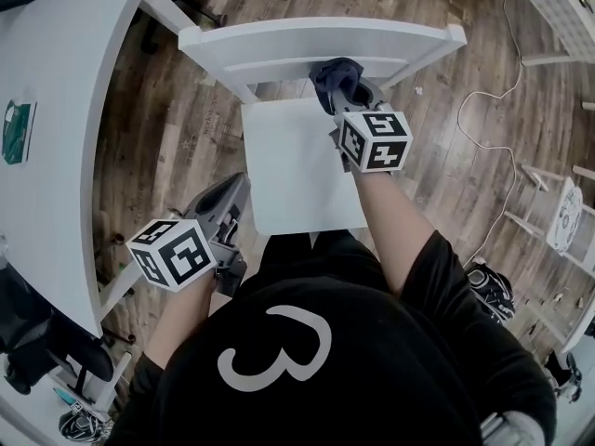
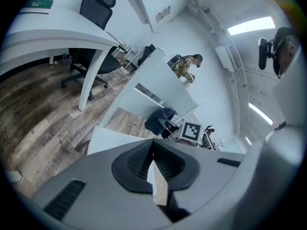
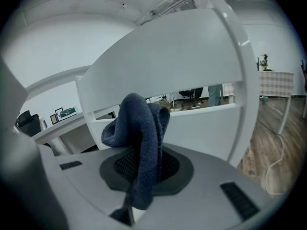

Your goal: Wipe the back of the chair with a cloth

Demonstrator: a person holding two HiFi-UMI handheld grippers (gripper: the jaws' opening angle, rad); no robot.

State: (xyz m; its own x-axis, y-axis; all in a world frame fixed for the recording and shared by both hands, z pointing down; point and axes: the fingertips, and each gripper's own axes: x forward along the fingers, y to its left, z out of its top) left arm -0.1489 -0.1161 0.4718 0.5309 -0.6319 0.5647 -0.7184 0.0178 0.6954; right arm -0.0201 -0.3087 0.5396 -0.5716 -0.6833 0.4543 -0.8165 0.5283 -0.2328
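The white chair's back (image 1: pixel 316 37) stands at the top of the head view, its seat (image 1: pixel 297 175) below it. My right gripper (image 1: pixel 346 89) is shut on a dark blue cloth (image 1: pixel 335 74), which sits bunched against the lower slat of the back. In the right gripper view the cloth (image 3: pixel 141 128) hangs folded over the jaws, with the chair back (image 3: pixel 177 56) close in front. My left gripper (image 1: pixel 237 186) is held low at the seat's left front corner, shut on nothing. The left gripper view shows the cloth (image 2: pixel 157 120) beside the chair back (image 2: pixel 158 80).
A white desk (image 1: pixel 56 110) runs along the left, with a green item (image 1: pixel 17 130) on it. A black office chair (image 2: pixel 96 13) stands behind it. A white cable (image 1: pixel 483 110) lies on the wood floor at the right, near white racks (image 1: pixel 558 212). A person (image 2: pixel 184 66) stands far off.
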